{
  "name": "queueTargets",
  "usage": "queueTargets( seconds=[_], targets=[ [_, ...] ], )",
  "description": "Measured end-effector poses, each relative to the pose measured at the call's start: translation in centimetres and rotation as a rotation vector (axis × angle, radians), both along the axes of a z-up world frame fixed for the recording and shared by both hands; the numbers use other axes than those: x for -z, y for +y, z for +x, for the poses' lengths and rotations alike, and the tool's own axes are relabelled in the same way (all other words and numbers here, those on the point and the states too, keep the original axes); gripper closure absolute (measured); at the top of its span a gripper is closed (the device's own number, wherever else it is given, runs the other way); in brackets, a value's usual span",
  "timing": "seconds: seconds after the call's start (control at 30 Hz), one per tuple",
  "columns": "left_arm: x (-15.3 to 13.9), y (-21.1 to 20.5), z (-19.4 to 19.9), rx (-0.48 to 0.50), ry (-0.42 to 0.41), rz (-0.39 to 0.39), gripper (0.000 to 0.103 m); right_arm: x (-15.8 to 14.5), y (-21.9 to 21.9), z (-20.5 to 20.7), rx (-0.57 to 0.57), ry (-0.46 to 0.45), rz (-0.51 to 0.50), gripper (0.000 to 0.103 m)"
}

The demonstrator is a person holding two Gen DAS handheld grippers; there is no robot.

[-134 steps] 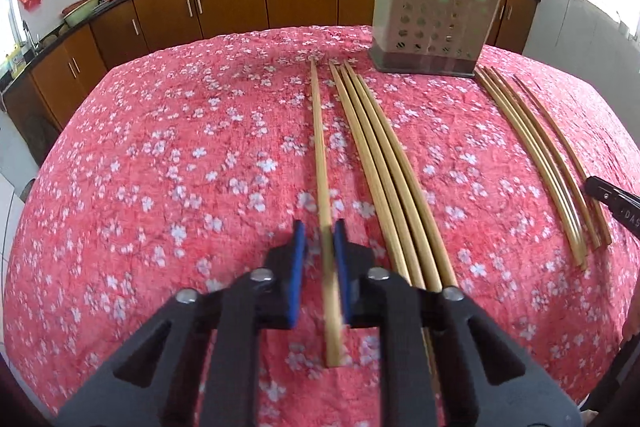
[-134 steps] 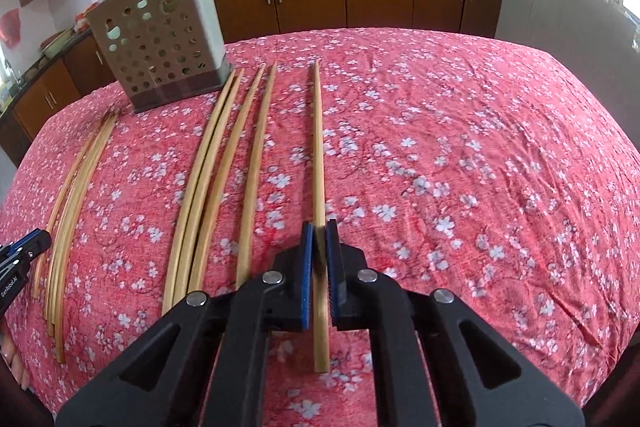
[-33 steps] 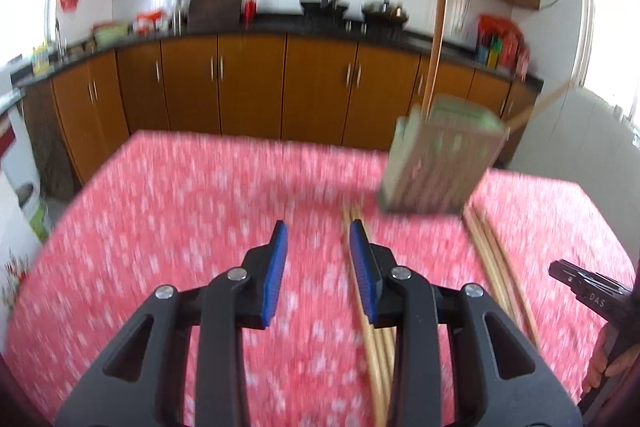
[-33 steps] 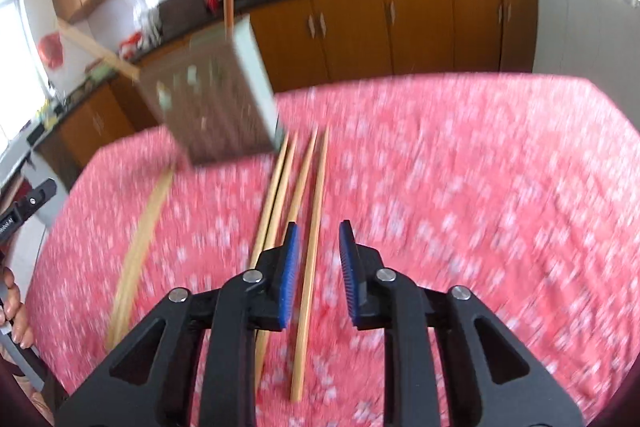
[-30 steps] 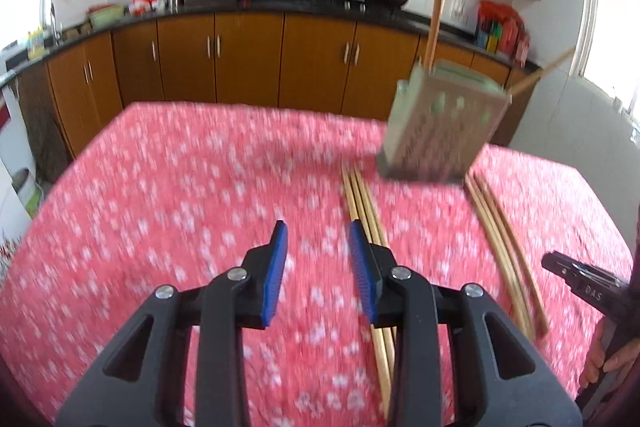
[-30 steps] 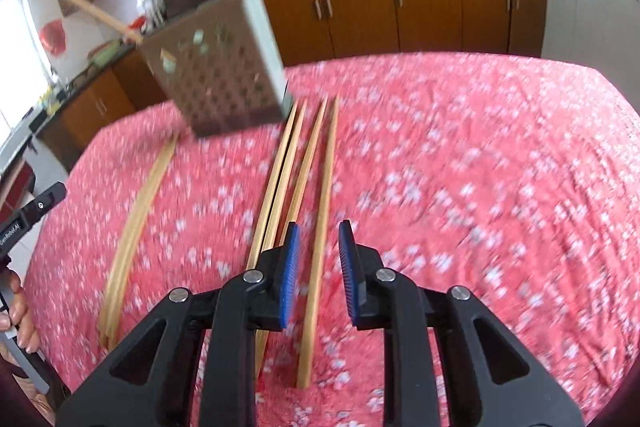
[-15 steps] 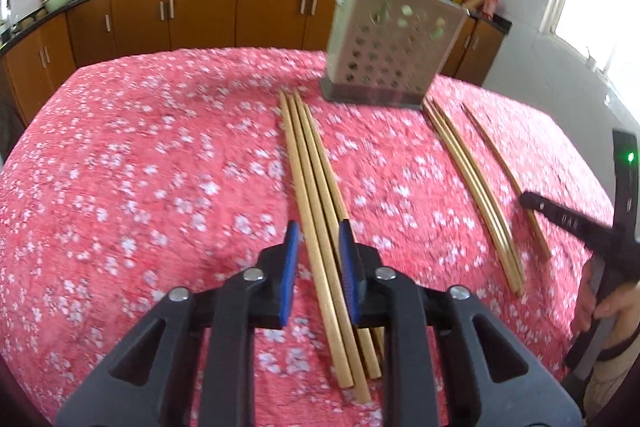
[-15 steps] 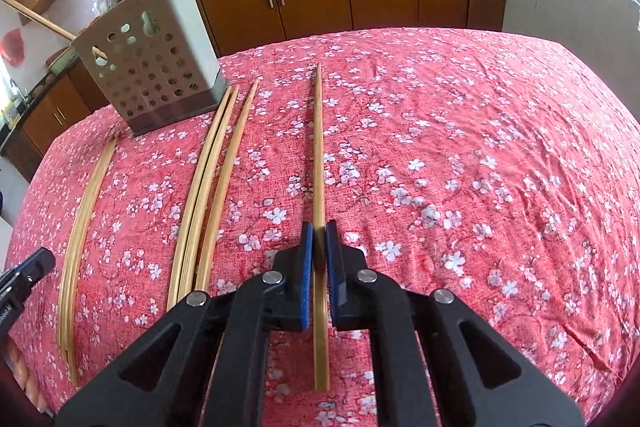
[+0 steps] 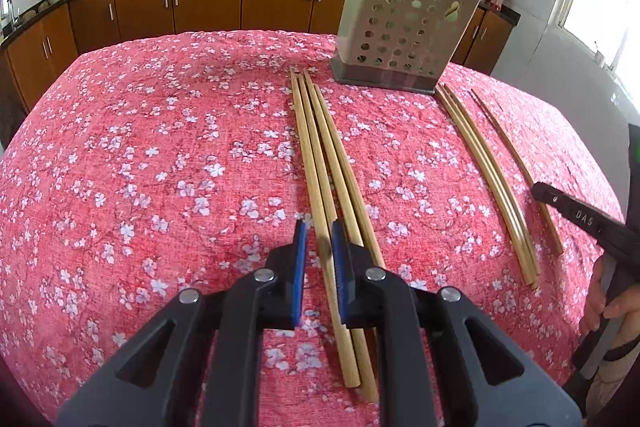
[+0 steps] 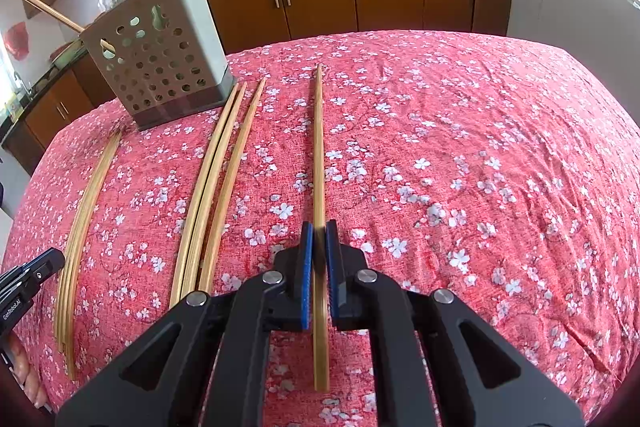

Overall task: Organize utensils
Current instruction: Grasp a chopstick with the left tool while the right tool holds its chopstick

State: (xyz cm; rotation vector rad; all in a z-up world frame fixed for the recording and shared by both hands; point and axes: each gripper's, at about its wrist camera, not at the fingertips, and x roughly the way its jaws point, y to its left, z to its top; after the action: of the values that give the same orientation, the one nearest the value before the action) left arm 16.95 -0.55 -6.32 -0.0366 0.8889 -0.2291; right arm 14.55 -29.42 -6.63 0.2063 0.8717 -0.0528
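While the floral-clothed surface (image 9: pixel 160 147) fills my view, the perforated holder (image 9: pixel 404 35) stands toward its far edge, two chopsticks poking out. My left gripper (image 9: pixel 318 259) has just been closing around one chopstick (image 9: pixel 316 163) of a trio; my right gripper (image 10: pixel 318 255) is clenched on a lone chopstick (image 10: pixel 319 147) lying mid-surface.

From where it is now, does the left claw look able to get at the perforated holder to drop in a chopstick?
Probably yes: the holder stands ahead of the left claw, its open top holding only two chopsticks; nothing stands between.
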Motion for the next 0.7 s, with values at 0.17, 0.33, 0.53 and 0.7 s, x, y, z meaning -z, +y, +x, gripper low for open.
queueTargets(
  seconds=[0.17,0.33,0.53,0.7],
  targets=[
    [0.0,-0.3,0.0,0.003,-0.012,0.038,0.092,-0.1,0.1,0.0,-0.002,0.001,-0.005,0.096],
    [0.5,-0.2,0.4,-0.007,0.004,0.06,0.094,-0.1,0.4,-0.2,-0.025,0.003,-0.016,0.095],
    [0.2,1.4,1.6,-0.071,0.007,0.084,0.095,-0.1,0.9,-0.3,-0.046,0.005,-0.02,0.095],
    [-0.2,5.0,4.1,-0.164,0.014,0.055,0.095,-0.2,0.0,0.7,-0.027,0.008,-0.052,0.095]
  ],
)
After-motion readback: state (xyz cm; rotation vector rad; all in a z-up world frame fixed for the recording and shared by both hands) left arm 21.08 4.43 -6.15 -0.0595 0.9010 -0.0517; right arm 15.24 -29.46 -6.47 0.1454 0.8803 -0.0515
